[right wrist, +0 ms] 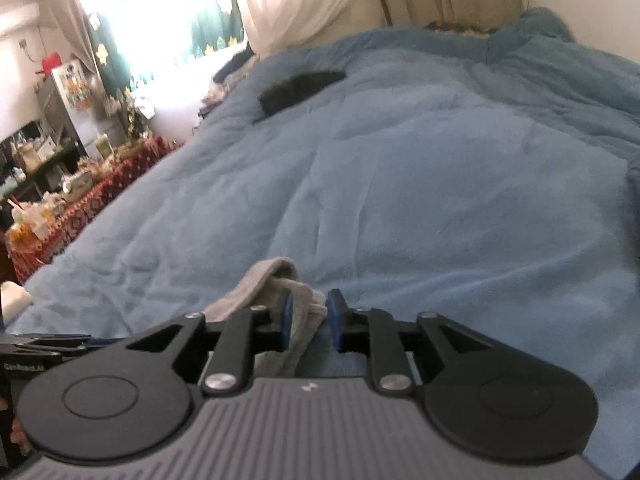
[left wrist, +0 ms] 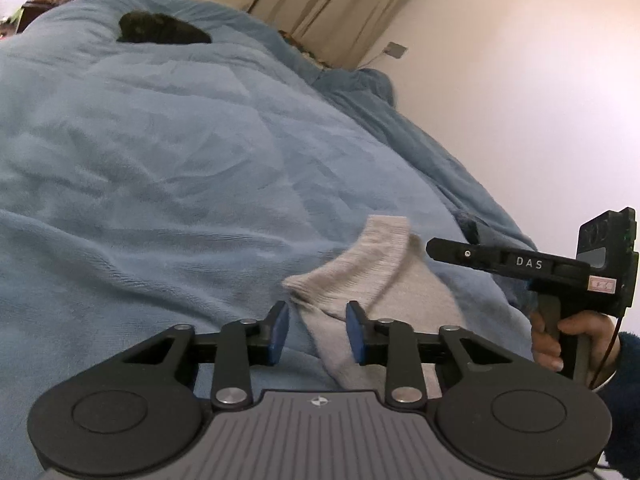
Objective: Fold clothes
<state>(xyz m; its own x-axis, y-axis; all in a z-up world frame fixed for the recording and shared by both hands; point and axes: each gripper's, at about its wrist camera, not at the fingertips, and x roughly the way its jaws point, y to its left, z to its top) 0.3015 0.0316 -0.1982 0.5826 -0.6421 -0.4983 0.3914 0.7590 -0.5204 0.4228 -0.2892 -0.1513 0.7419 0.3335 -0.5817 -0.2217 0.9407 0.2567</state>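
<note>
A light grey sock [left wrist: 372, 292] lies on the blue blanket [left wrist: 180, 152], partly folded over. My left gripper [left wrist: 318, 330] is open, its blue pads either side of the sock's near part, not clamping it. The right gripper's side [left wrist: 500, 260] shows at the right of the left wrist view, held by a hand. In the right wrist view the right gripper [right wrist: 312, 318] is open, with the grey sock [right wrist: 276, 292] bunched between its blue pads against the left pad. A dark garment [left wrist: 160, 30] lies far up the bed, also in the right wrist view [right wrist: 300, 88].
The blue blanket [right wrist: 440, 184] covers the whole bed. Curtains [left wrist: 340, 4] and a white wall [left wrist: 540, 100] stand behind it. A cluttered table with a red patterned cloth [right wrist: 80, 204] runs along the bed's left side below a bright window.
</note>
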